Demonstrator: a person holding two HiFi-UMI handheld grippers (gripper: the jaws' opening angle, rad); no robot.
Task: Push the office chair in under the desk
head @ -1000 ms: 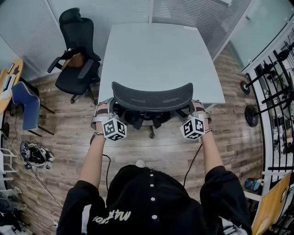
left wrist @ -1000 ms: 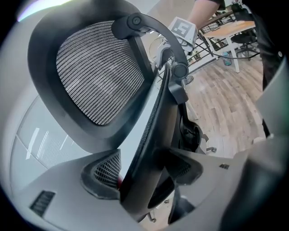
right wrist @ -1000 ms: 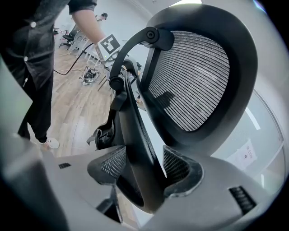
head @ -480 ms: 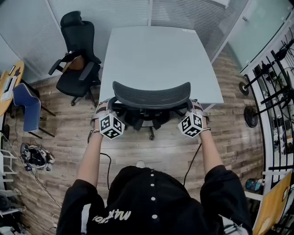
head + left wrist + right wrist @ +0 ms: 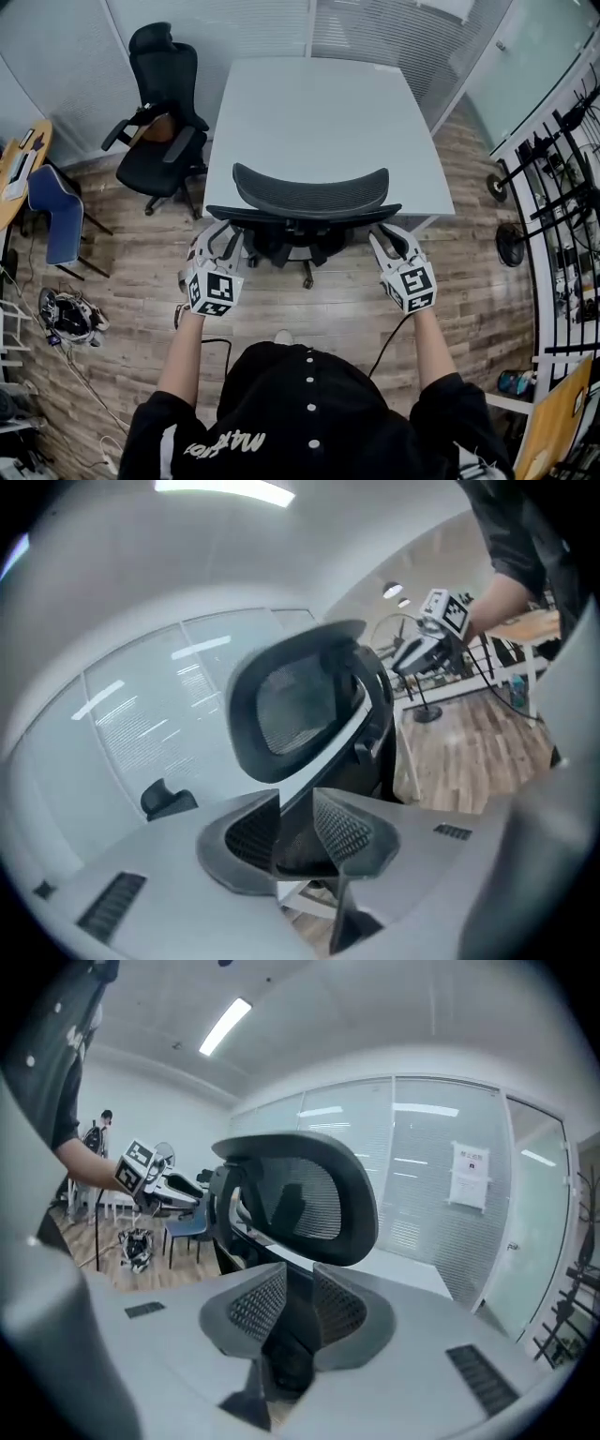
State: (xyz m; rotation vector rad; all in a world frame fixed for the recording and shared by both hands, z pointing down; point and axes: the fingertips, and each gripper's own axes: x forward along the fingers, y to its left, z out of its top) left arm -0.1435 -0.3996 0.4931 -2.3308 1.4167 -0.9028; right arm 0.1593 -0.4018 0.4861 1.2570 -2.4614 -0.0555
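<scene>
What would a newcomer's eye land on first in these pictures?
The black mesh-backed office chair sits mid-frame, pushed up to the near edge of the white desk. Flanking it, the left hand-held gripper and right hand-held gripper carry marker cubes; their jaws have just been closing, a narrow gap left, nothing visibly clamped. A second black chair stands left of the desk.

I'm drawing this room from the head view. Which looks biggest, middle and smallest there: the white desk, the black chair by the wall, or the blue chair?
1. white desk
2. black chair by the wall
3. blue chair
The blue chair sits near the picture's edge, so its true size is unsure.
</scene>
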